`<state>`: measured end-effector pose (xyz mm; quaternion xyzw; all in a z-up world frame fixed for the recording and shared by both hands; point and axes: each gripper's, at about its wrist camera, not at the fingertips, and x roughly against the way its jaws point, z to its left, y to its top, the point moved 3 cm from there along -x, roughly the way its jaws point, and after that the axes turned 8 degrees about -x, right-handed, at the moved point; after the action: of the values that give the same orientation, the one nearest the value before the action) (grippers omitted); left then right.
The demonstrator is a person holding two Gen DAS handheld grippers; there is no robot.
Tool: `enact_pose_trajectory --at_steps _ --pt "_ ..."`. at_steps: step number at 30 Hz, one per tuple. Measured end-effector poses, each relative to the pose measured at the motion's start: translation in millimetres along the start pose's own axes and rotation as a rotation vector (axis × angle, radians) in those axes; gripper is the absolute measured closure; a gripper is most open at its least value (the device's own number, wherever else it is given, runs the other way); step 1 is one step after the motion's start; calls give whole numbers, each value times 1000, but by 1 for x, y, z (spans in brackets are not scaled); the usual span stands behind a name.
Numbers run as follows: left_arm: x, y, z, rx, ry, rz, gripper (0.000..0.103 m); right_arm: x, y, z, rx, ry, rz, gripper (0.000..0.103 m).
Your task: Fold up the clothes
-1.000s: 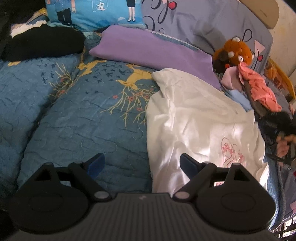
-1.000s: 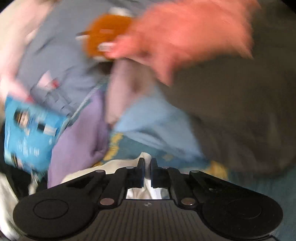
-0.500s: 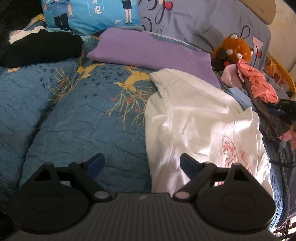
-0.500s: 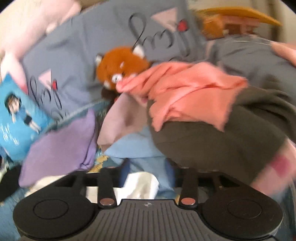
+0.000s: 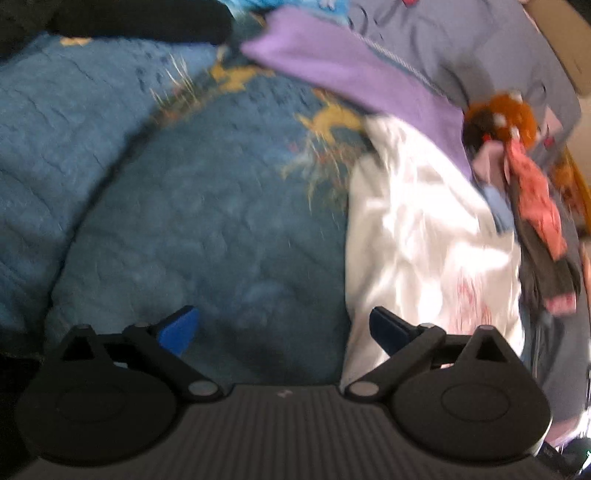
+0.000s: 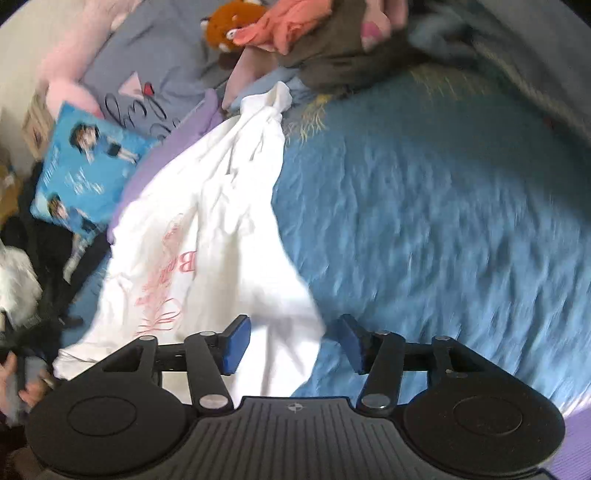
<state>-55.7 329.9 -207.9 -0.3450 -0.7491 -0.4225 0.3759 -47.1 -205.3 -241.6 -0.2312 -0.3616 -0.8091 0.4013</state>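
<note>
A white T-shirt (image 5: 424, 240) with a pink print lies crumpled on the blue quilt (image 5: 184, 221). My left gripper (image 5: 284, 328) hovers over the quilt, its jaws opening wide; the right pad sits over the shirt's near left edge, nothing pinched. In the right wrist view the same white T-shirt (image 6: 207, 236) stretches from the pile down to my right gripper (image 6: 291, 343). Its jaws are opening, with the shirt's lower corner lying between the pads but not pressed. A pile of clothes, salmon (image 6: 288, 22) and dark olive (image 6: 332, 55), lies at the far end.
A purple pillow (image 5: 351, 70), a grey-blue pillow (image 5: 461, 48) and an orange plush toy (image 5: 498, 118) line the head of the bed. A light-blue printed cushion (image 6: 85, 166) and dark garments (image 6: 48, 251) lie beside the shirt. A hand (image 6: 26, 384) shows at the lower left edge.
My right gripper swung away from the clothes pile and down to the shirt's lower corner, its jaws going from shut to apart. The left gripper tilted down toward the quilt and opened a little wider.
</note>
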Motion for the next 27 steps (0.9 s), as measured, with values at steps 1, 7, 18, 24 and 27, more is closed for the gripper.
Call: enact_pose_trajectory --at_steps 1,7,18,24,27 --pt "-2 -4 -2 -16 5 33 1 0 -5 -1 -24 17 -9 42" --pt "-9 -27 -11 -22 2 105 1 -6 1 5 -109 37 -13 43" --pt "0 -37 -11 56 -51 102 3 8 -4 -14 -212 90 0 46" --pt "-3 -42 -28 36 -60 107 19 5 -8 -14 -237 105 -4 81" --pt "-4 -43 -30 39 -33 105 40 1 -8 -16 -223 59 21 95"
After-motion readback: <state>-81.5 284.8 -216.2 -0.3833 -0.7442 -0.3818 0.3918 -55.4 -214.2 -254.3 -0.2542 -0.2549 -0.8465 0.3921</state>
